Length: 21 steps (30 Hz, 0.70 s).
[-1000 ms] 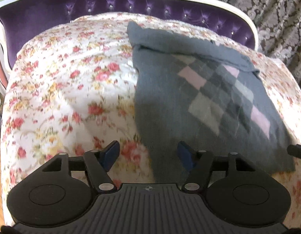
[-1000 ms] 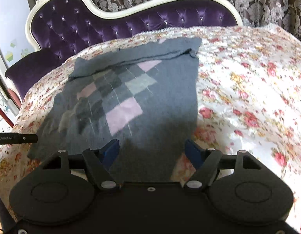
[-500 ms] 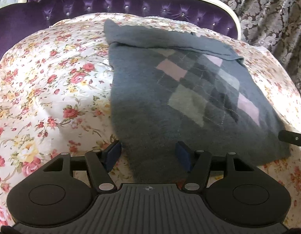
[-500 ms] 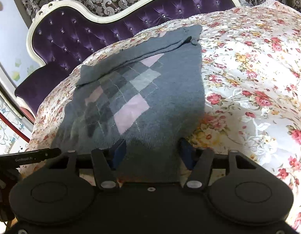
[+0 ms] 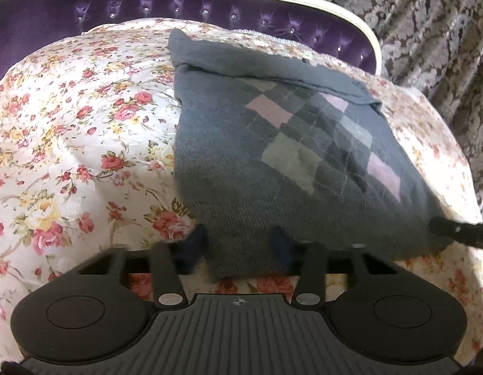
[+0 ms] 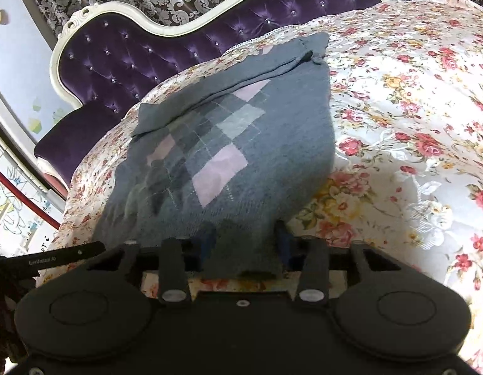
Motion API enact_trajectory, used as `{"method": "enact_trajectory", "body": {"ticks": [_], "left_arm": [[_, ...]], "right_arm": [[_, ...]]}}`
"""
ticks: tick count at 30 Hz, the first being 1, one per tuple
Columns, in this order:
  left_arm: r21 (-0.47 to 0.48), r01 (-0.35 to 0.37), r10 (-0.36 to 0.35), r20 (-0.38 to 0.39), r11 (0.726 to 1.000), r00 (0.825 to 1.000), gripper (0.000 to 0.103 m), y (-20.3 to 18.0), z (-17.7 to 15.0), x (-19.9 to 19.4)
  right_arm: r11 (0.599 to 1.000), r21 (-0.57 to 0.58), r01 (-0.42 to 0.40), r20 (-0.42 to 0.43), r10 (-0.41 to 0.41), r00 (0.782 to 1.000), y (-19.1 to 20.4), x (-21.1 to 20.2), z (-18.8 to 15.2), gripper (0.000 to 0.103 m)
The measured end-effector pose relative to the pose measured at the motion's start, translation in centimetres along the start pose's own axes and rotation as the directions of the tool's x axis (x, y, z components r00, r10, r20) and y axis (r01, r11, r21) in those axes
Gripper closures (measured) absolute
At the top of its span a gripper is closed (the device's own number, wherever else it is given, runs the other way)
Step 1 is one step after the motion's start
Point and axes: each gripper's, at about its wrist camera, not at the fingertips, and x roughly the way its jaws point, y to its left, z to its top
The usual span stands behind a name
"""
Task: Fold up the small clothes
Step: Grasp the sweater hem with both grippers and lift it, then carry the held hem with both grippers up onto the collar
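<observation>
A small grey sweater (image 5: 291,156) with a pink and grey argyle front lies flat on the floral bedspread (image 5: 78,131), its far edge folded over. My left gripper (image 5: 238,243) is open, its blue-padded fingers (image 5: 194,243) straddling the sweater's near left corner. In the right wrist view the same sweater (image 6: 228,156) lies ahead. My right gripper (image 6: 244,243) is open with the sweater's near right corner between its fingers (image 6: 283,243). The other gripper's tip shows at the edge of each view.
A purple tufted headboard (image 6: 141,56) with a white frame curves behind the bed. Patterned curtains (image 5: 429,31) hang beyond it. Floral bedspread (image 6: 413,125) stretches to the right of the sweater. A wall with stickers (image 6: 10,62) is at left.
Both grippers have moved forward and down onto the sweater's near edge. Each now has a near corner between its fingers, and the jaws have narrowed a little.
</observation>
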Motion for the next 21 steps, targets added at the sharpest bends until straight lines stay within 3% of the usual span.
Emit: {"method": "enact_trajectory", "body": {"ticks": [2, 7, 11, 21], "left_arm": [[-0.035, 0.02, -0.02, 0.001, 0.999, 1.0, 0.096, 0.4, 0.1, 0.1], [-0.122, 0.073, -0.069, 0.039, 0.99, 0.997, 0.097, 1.3, 0.4, -0.5], [-0.114, 0.104, -0.089, 0.131, 0.988, 0.987, 0.097, 1.1, 1.9, -2.2], [-0.091, 0.174, -0.133, 0.341, 0.981, 0.931, 0.098, 0.9, 9.6, -3.0]], "right_arm": [[1.0, 0.008, -0.001, -0.008, 0.001, 1.0, -0.1, 0.2, 0.0, 0.087], [1.0, 0.015, -0.016, 0.018, 0.016, 1.0, -0.1, -0.3, 0.1, 0.089], [0.996, 0.054, -0.075, 0.093, 0.07, 0.993, -0.2, -1.1, 1.4, 0.089], [0.979, 0.055, -0.196, 0.259, 0.176, 0.95, 0.3, -0.7, 8.3, 0.09]]}}
